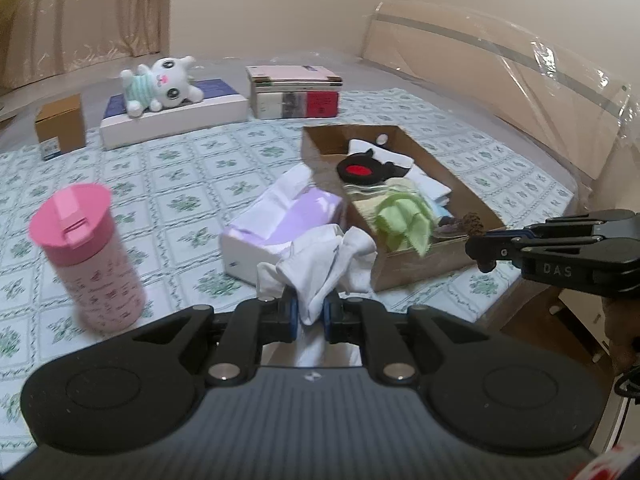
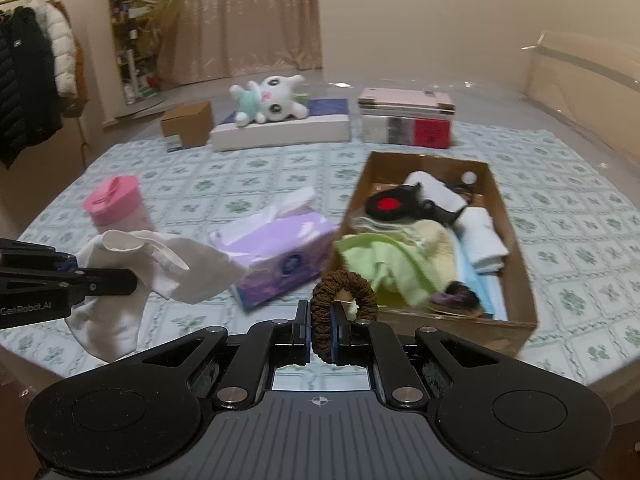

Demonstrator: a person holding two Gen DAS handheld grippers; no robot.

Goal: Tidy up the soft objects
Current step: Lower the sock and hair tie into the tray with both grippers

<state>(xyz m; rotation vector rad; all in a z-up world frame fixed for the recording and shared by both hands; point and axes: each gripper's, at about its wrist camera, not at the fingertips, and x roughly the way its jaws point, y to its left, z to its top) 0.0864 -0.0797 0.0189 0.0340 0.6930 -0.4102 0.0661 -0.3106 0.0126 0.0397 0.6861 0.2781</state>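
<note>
My left gripper (image 1: 310,312) is shut on a white sock (image 1: 320,260) and holds it above the bed's near edge; the sock (image 2: 160,264) also shows at the left of the right wrist view. My right gripper (image 2: 323,332) is shut on a brown hair scrunchie (image 2: 340,284), just in front of the near end of the open cardboard box (image 2: 516,240). The box holds a green cloth (image 2: 384,264), folded white and blue cloths, a yellow cloth and a black-and-red item (image 2: 390,204). The right gripper (image 1: 486,252) shows at the right of the left wrist view, by the box (image 1: 440,168).
A purple tissue box (image 2: 280,256) lies left of the cardboard box. A pink tumbler (image 1: 86,256) stands at the left. At the back are a white plush toy (image 2: 268,100) on a flat white box, a small brown box (image 2: 188,124) and stacked books (image 2: 406,120).
</note>
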